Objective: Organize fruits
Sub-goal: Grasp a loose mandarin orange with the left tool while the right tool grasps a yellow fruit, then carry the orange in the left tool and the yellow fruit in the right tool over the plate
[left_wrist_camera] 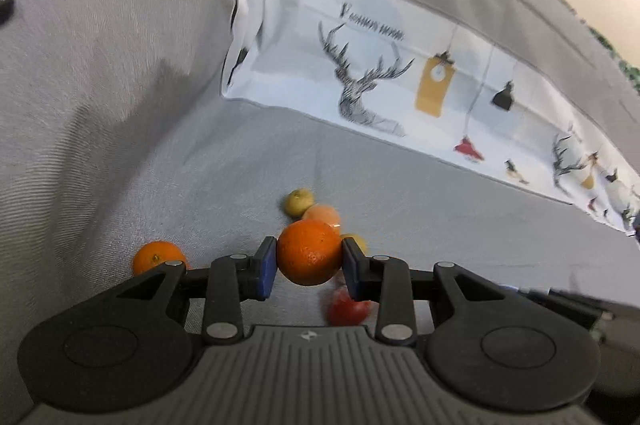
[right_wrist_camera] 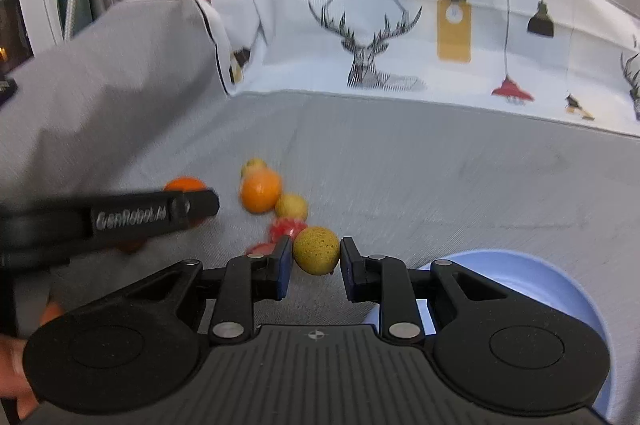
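Note:
My left gripper point(left_wrist_camera: 309, 267) is shut on a large orange point(left_wrist_camera: 310, 251) and holds it above the grey sofa seat. Behind it lie a yellow-green fruit point(left_wrist_camera: 298, 202), a pale orange fruit point(left_wrist_camera: 322, 215) and a red fruit point(left_wrist_camera: 347, 309); another orange point(left_wrist_camera: 158, 257) lies to the left. My right gripper point(right_wrist_camera: 315, 265) is shut on a yellow-green lemon point(right_wrist_camera: 316, 250). Beyond it a row of fruits lies on the seat: an orange point(right_wrist_camera: 260, 191), a yellow fruit point(right_wrist_camera: 292, 207) and a red fruit point(right_wrist_camera: 286, 227). The left gripper's body point(right_wrist_camera: 152, 215) crosses the left of the right wrist view.
A light blue plate point(right_wrist_camera: 520, 273) lies on the sofa seat at the lower right of the right wrist view. A grey armrest point(left_wrist_camera: 100, 65) rises on the left. A white cushion with a deer print point(right_wrist_camera: 368, 37) leans against the sofa back.

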